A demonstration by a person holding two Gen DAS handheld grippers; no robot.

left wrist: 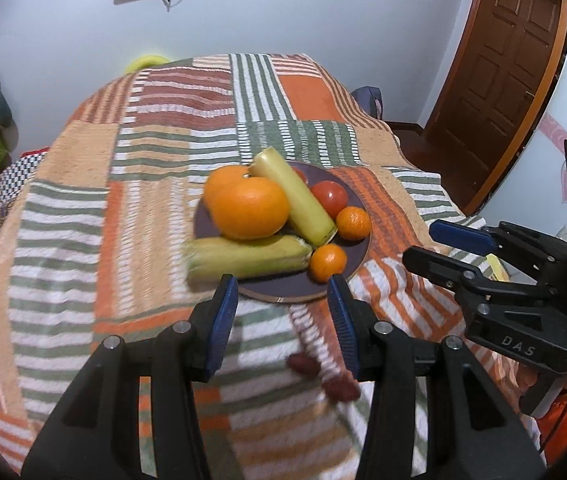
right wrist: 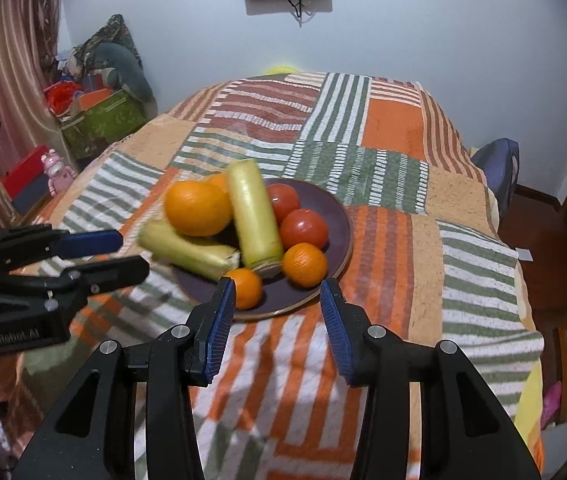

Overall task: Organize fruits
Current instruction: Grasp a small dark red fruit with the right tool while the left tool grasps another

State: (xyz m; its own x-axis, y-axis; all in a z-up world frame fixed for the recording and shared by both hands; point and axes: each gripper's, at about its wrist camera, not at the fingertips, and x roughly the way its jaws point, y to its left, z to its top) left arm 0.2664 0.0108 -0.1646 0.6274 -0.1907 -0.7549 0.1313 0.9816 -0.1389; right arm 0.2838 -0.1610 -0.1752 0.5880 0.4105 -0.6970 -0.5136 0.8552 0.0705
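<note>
Striped patchwork cloth (left wrist: 83,208) in orange, green and white covers the table under both claws. Dark purple plate (left wrist: 283,292) sits just ahead of the left gripper (left wrist: 283,292), near rim between its fingertips in the left wrist view; same plate (right wrist: 335,216) lies just ahead of the right gripper (right wrist: 278,286).

Contents of plate, large to small:
- big orange (left wrist: 249,208), ahead and slightly left of left claw; a second orange partly hidden behind it.
- corn cob (left wrist: 243,258), lying crosswise at near rim, its left end overhanging the plate edge.
- pale yellow-green long fruit (left wrist: 295,196), leaning diagonally across the pile.
- two tomatoes (right wrist: 303,228), far right side.
- two small mandarins (left wrist: 327,262), nearest the claws.

Two small reddish-brown items (left wrist: 303,364) rest on cloth beneath left claw; blurred, identity unclear.

Left gripper: jaws spread wide, holding nothing. Right gripper: jaws spread wide, holding nothing.
</note>
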